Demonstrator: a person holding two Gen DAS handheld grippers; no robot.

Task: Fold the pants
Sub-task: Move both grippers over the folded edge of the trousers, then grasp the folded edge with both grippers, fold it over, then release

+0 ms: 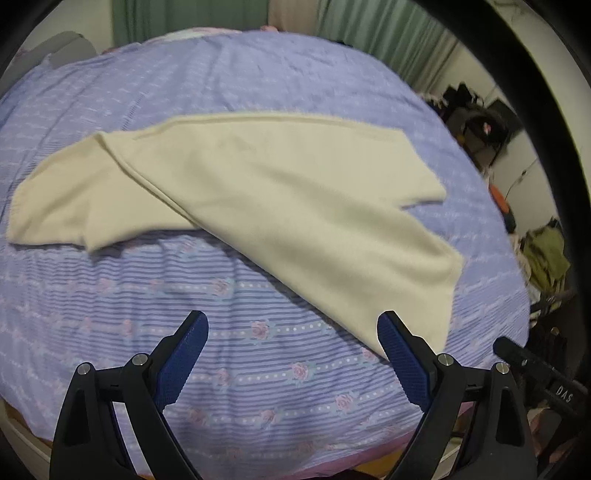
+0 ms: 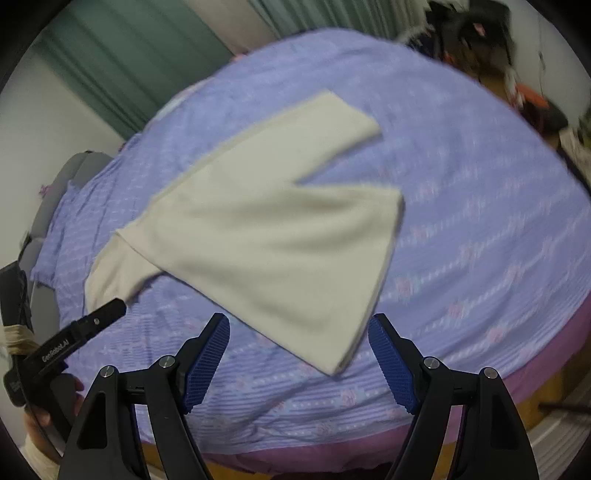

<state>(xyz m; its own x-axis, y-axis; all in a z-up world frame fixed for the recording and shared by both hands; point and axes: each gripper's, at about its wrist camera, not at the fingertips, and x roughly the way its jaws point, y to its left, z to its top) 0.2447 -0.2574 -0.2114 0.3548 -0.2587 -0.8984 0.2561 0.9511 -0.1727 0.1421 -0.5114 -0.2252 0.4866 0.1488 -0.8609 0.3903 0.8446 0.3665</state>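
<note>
Cream pants (image 1: 258, 184) lie flat on the purple flowered bedspread (image 1: 221, 350), waist end doubled over at the left and the two legs spread in a V toward the right. My left gripper (image 1: 292, 321) hovers open over bare bedspread, and its right finger (image 1: 399, 350) is beside the near leg's cuff. In the right wrist view the pants (image 2: 258, 240) fill the middle. My right gripper (image 2: 299, 321) is open just above the near leg's cuff corner (image 2: 332, 362), with no pad pressing on the cloth. The left gripper (image 2: 88, 325) shows at the lower left of that view, held by a hand (image 2: 37, 424).
Green curtains (image 1: 369, 29) hang behind the bed. Bags and heaped clothes (image 1: 543, 258) crowd the floor right of the bed. A grey cushion (image 2: 55, 184) lies at the bed's far left. The pink bed edge (image 2: 517, 376) runs close below the grippers.
</note>
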